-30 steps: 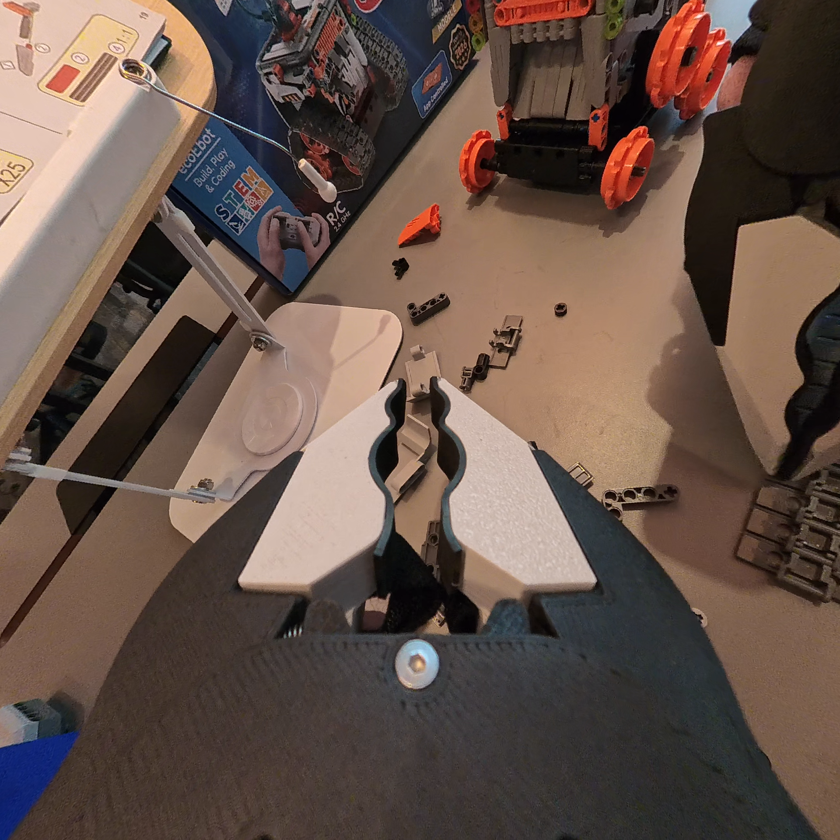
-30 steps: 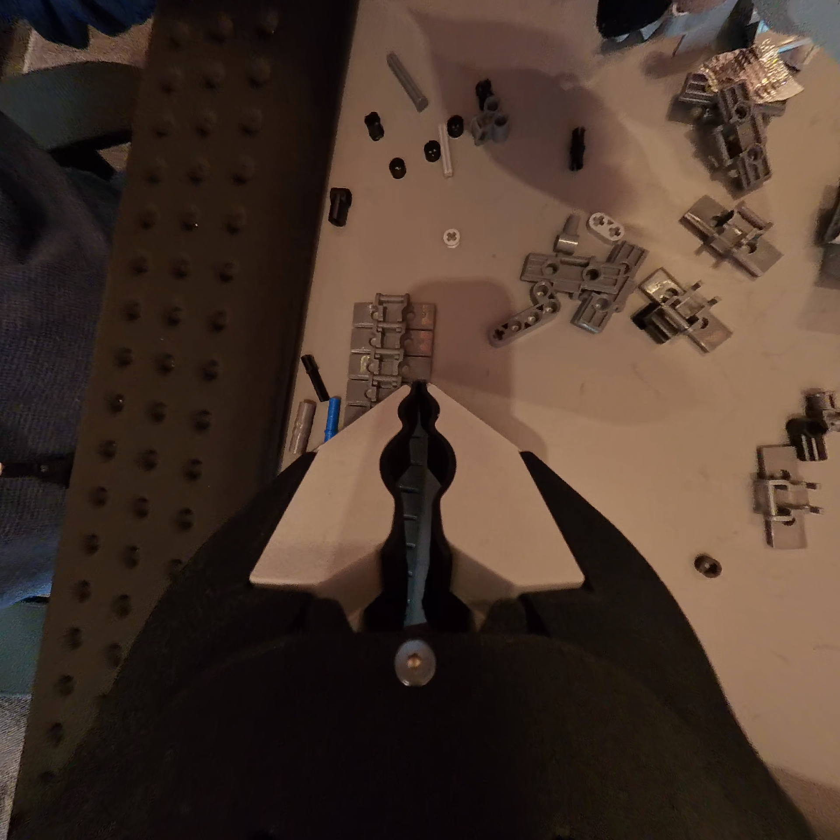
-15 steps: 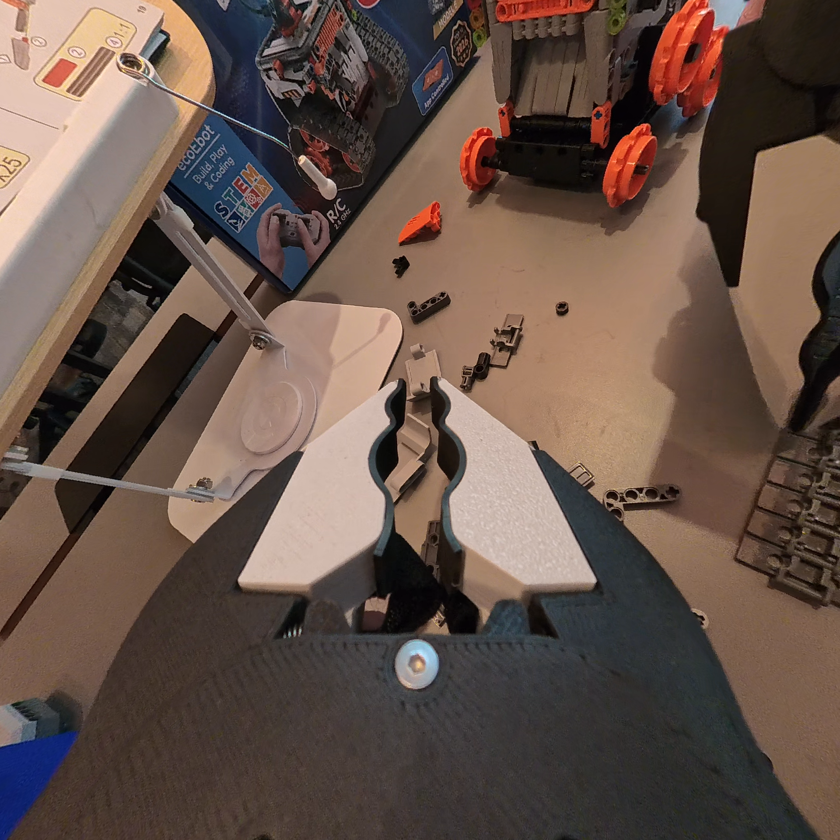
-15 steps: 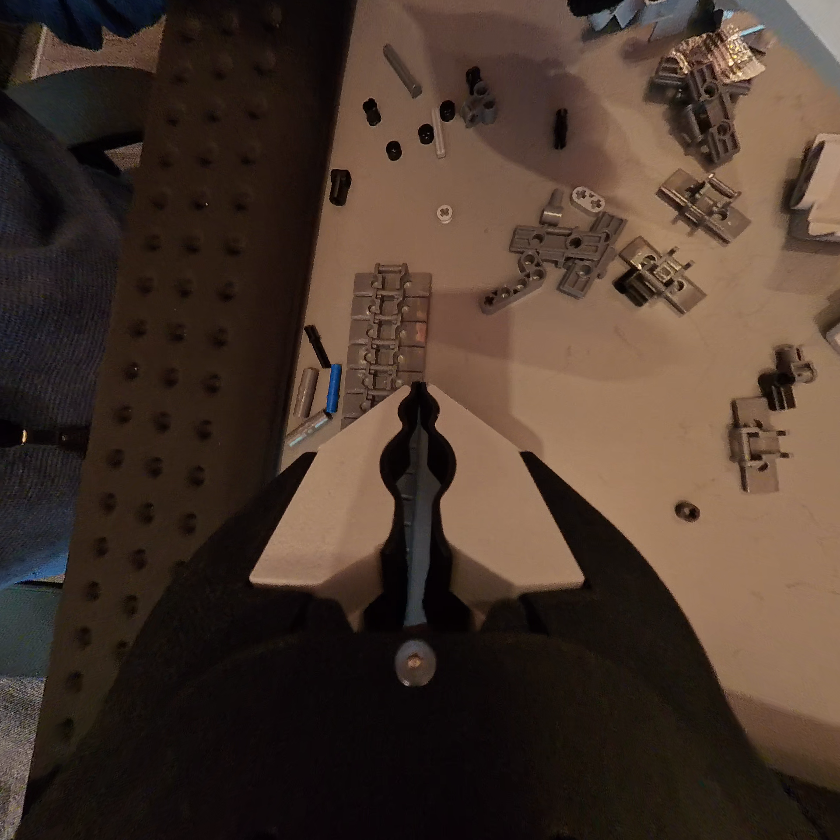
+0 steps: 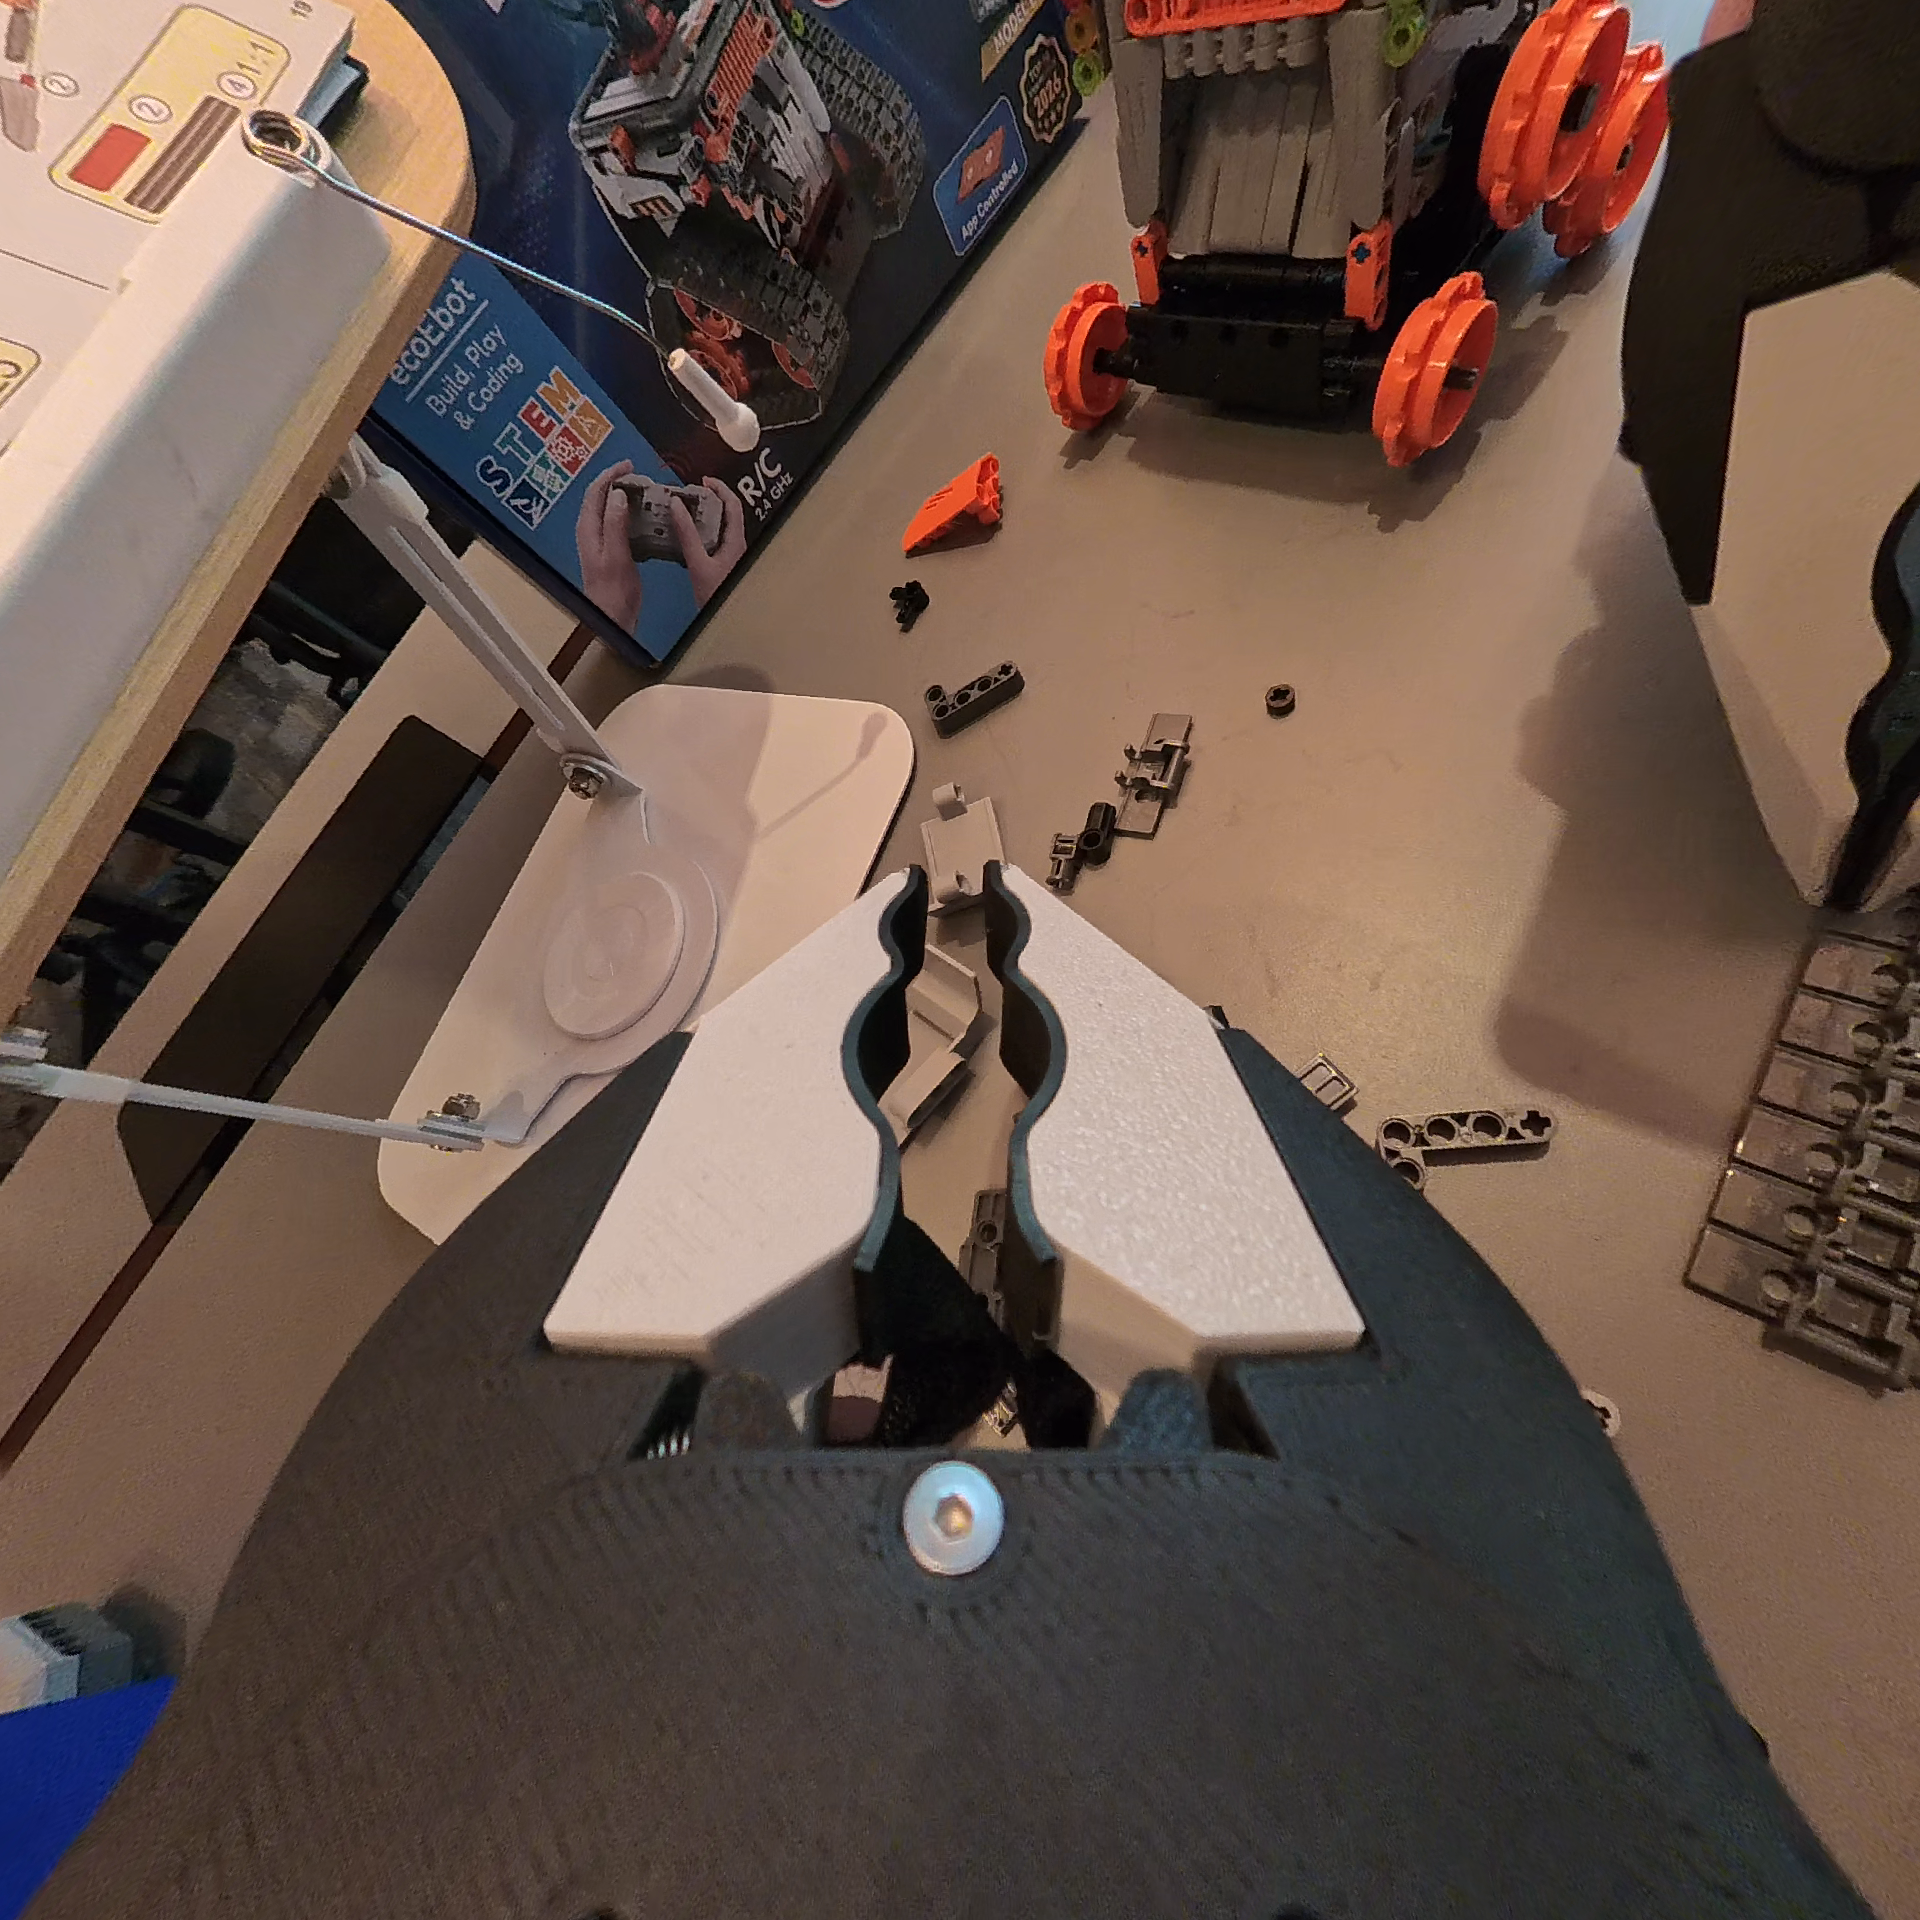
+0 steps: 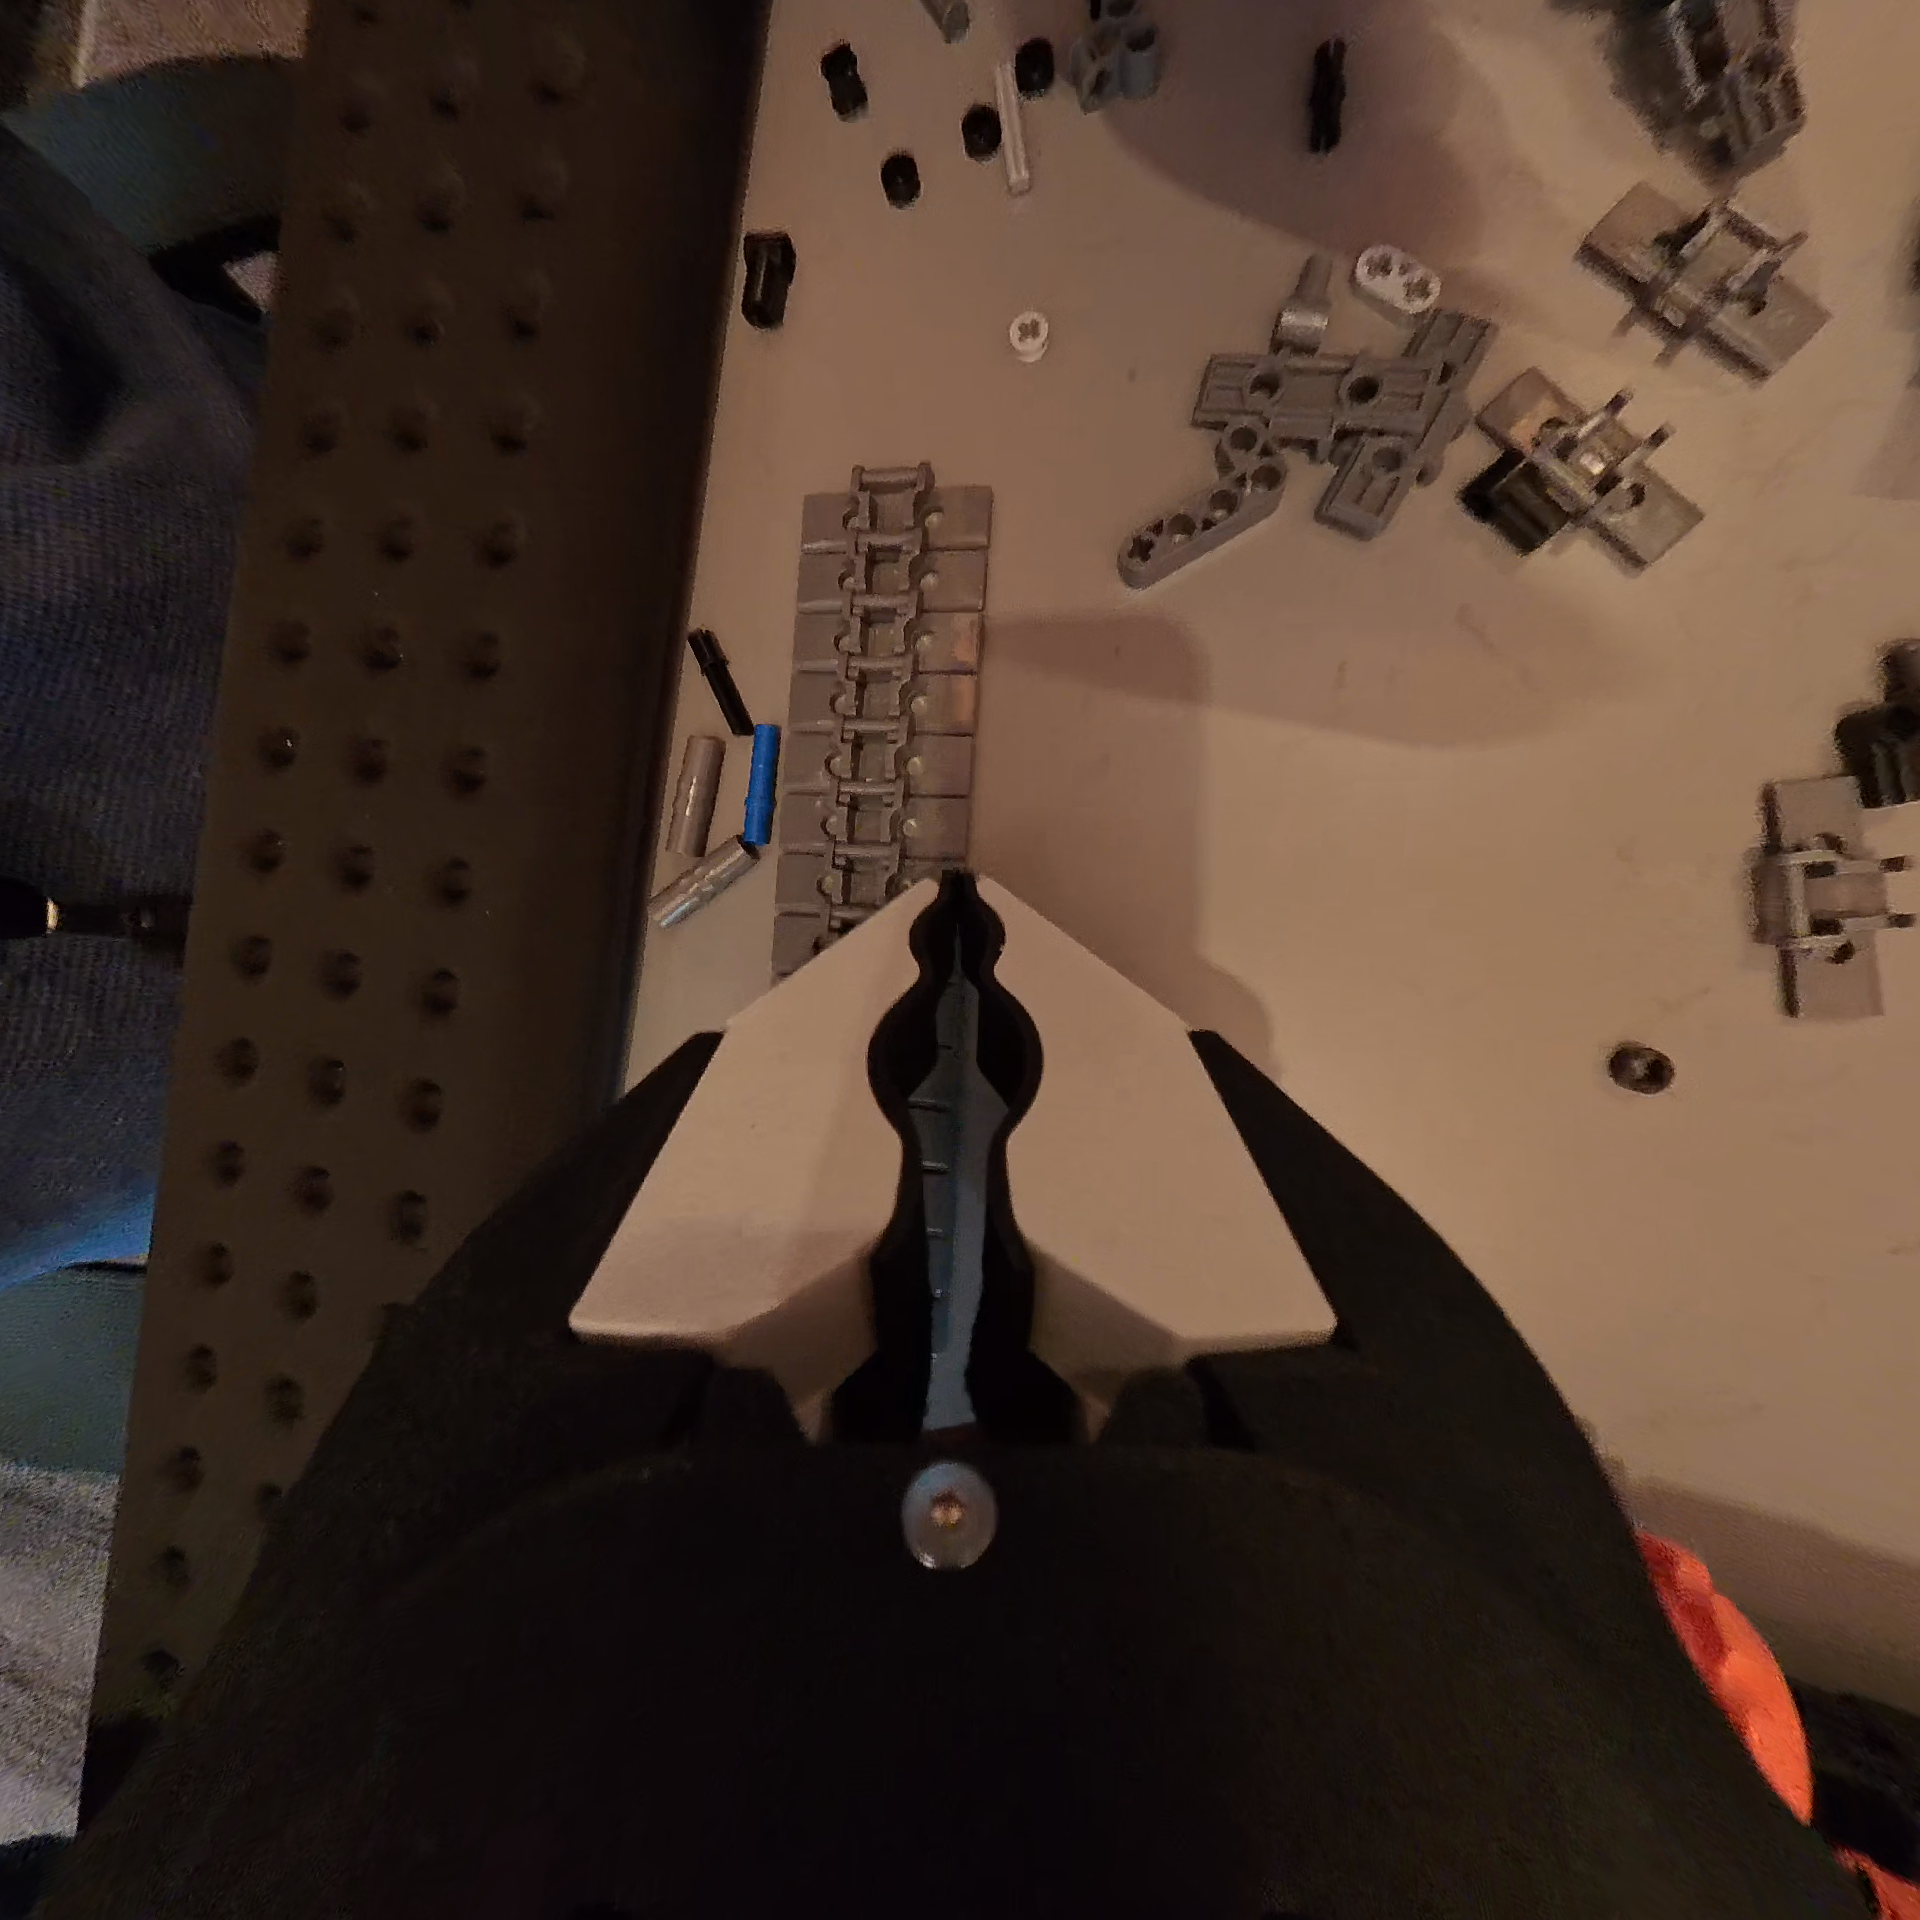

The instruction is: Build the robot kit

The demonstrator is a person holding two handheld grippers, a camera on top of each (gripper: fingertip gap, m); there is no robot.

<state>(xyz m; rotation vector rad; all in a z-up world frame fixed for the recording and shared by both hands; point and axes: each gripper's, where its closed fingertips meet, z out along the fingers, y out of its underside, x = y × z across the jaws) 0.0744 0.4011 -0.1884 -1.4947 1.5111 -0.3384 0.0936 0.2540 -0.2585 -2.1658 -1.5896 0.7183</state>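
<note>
Right gripper closed over grey track strip — lengthwise ahead.

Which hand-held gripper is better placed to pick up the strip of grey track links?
Right. The right hand-held gripper, shut, hovers over the track strip's near end; the left hand-held gripper sits over loose grey pieces, farther off.

The right hand-held gripper, closed, hovers at frame centre over a flat grey track strip on the bench.
</note>
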